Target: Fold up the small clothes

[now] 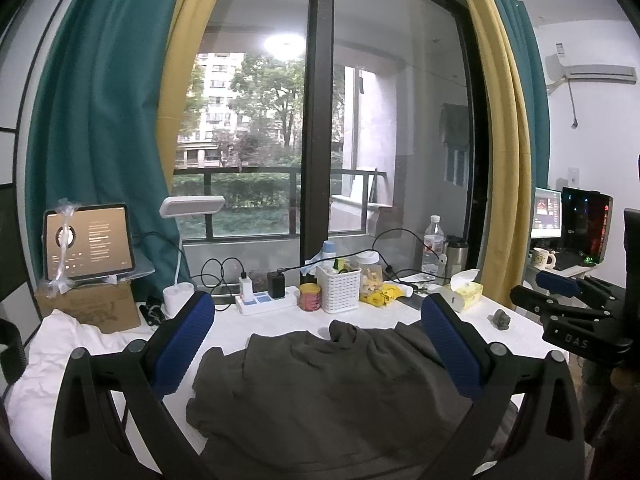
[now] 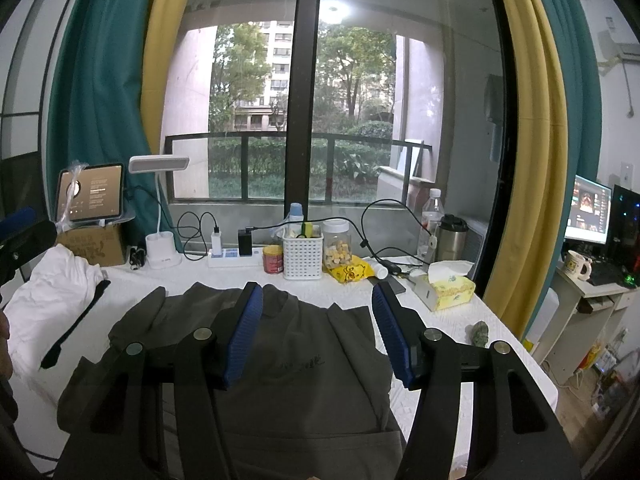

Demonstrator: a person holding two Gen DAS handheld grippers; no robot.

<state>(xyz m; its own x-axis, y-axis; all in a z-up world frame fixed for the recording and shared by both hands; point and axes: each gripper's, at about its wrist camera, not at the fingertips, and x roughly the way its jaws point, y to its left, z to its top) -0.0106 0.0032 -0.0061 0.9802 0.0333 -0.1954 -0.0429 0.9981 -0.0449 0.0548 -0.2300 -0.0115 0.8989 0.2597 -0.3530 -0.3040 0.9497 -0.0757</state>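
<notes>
A dark grey-brown garment (image 1: 332,384) lies spread and rumpled on the white table (image 1: 288,320); in the right wrist view the garment (image 2: 304,364) shows small dark lettering and its sleeves folded inward. My left gripper (image 1: 318,308) is open and empty, raised above the garment's far edge. My right gripper (image 2: 318,292) is open and empty, raised above the garment near its collar. The right gripper also shows at the right edge of the left wrist view (image 1: 560,292). A white garment (image 2: 52,300) lies crumpled at the table's left.
Along the table's back edge stand a white basket (image 2: 303,256), a power strip (image 2: 234,258), a red tin (image 2: 273,259), a snack jar (image 2: 337,244), bottles, a tissue box (image 2: 444,290), a desk lamp (image 2: 160,208) and a tablet on a cardboard box (image 2: 90,196). A small stone (image 2: 480,334) lies at the right.
</notes>
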